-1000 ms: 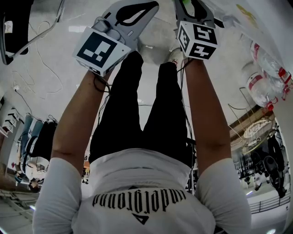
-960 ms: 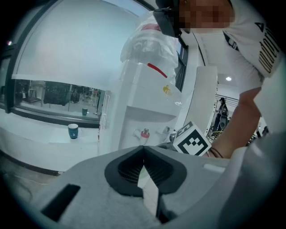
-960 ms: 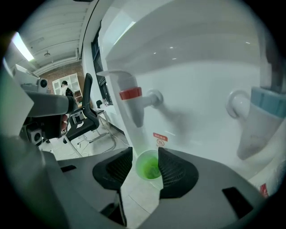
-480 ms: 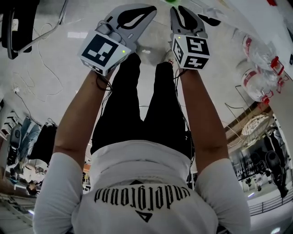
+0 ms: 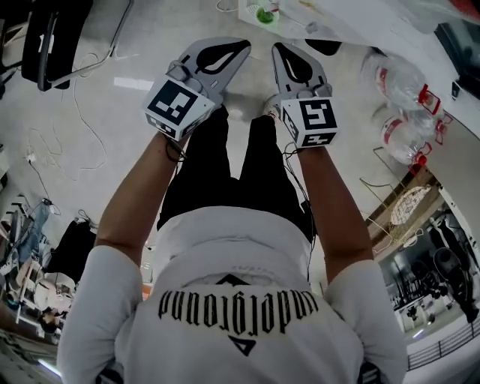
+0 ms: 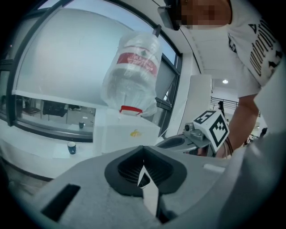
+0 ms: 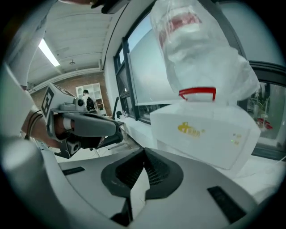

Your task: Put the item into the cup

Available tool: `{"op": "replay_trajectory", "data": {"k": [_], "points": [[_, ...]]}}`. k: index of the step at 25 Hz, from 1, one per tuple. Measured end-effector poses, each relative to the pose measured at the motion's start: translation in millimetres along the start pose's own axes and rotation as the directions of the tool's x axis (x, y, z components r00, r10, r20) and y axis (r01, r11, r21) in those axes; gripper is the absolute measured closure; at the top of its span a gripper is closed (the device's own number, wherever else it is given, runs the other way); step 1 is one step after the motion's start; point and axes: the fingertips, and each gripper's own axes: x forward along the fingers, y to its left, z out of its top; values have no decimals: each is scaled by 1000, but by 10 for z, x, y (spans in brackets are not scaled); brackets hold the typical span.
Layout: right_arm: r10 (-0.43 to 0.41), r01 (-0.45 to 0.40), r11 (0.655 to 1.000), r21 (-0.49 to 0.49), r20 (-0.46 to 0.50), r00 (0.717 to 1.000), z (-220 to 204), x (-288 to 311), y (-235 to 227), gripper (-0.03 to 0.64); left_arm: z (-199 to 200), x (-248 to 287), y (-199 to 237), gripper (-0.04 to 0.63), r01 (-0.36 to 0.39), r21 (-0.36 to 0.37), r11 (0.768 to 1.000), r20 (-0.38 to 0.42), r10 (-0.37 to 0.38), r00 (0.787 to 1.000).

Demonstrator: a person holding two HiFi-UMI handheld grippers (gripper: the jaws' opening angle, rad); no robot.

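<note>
White counter, distant cup barely legible

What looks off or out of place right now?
Nothing is spilled or damaged. One oddity: the left gripper is shut on nothing and the right gripper has just closed on nothing, while the small dark-blue cup stands upright, away on the white ledge.

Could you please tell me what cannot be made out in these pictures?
The item: unidentifiable in any view.
Blue cup, left gripper view: too small to see inside.
Green object, head view: too small to identify.
Bottle, right gripper view: top cut off by the edge.
</note>
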Motion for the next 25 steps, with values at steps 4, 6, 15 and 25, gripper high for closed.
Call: {"op": "replay_trajectory", "data": {"k": [4, 6, 15, 25], "points": [[42, -40, 998, -44, 39, 998, 463, -446, 156, 602, 357, -267, -210, 581, -7, 3, 1000, 20, 6, 1000], [55, -51, 996, -71, 56, 997, 672, -646, 192, 603, 519, -383, -277, 581, -4, 18, 1000, 30, 3, 1000], [96, -76, 984, -159, 121, 988, 1472, -1575, 333, 603, 1300, -910, -663, 581, -3, 60, 998, 83, -2, 997], [118, -73, 977, -202, 220, 968, 2023, -2453, 396, 603, 1978, -1366, -1239, 581, -30, 102, 994, 150, 14, 989]]}}
